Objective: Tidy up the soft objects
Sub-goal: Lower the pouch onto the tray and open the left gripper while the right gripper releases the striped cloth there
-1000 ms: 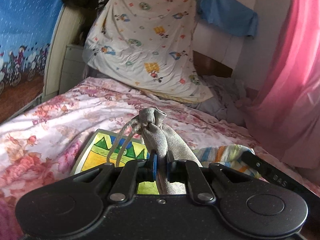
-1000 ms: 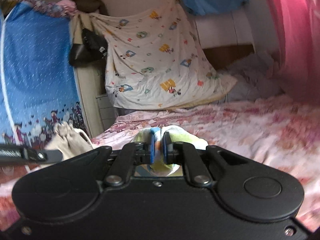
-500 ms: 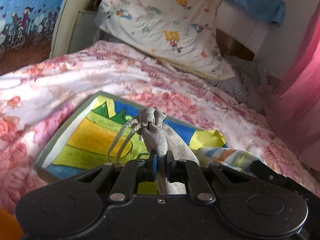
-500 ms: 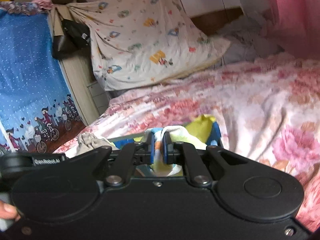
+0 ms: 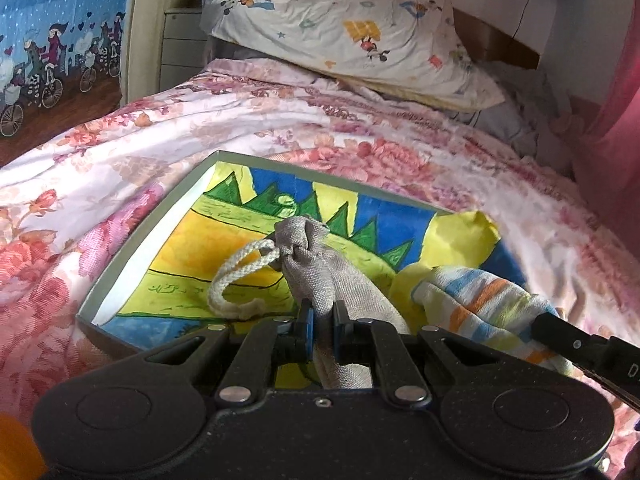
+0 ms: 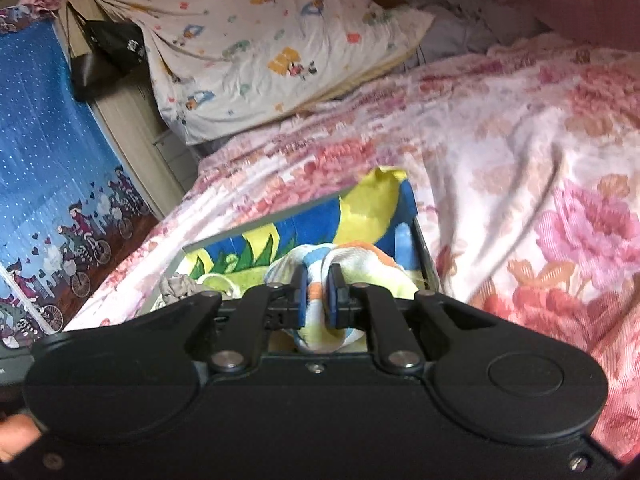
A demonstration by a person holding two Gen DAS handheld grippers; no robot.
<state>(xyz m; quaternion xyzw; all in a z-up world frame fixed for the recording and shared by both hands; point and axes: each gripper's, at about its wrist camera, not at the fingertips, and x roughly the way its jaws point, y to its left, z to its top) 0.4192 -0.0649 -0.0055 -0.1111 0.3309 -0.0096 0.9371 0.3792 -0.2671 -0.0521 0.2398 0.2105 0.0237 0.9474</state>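
Resting on the flowered bedspread (image 5: pixel 168 128), a shallow box (image 5: pixel 132 248) with a bright yellow, green and blue drawing (image 5: pixel 208 248) lining its floor serves as the landmark here. Over the box's near half, the left gripper (image 5: pixel 322 318) is clenched on a grey pouch (image 5: pixel 320 264); the blue pads pinch the cloth just below its tied neck, and the neck stands up past the fingertips. The pouch's white cord (image 5: pixel 236 284) loops out to the left, above the drawing. Over the box's right part, the right gripper (image 6: pixel 318 288) is clamped on a striped cloth (image 6: pixel 360 264), a soft bundle in white, orange, blue and yellow that bulges on both sides of the pads. From the left wrist view the same cloth (image 5: pixel 480 308) sits just right of the pouch, above the box's right corner, where the paper curls up over the rim. Beyond the box's far side, a cartoon-print pillow (image 5: pixel 352 24) leans at the head of the bed. Left of the box, off the bed, hangs a blue curtain (image 6: pixel 44 152) with cyclists.
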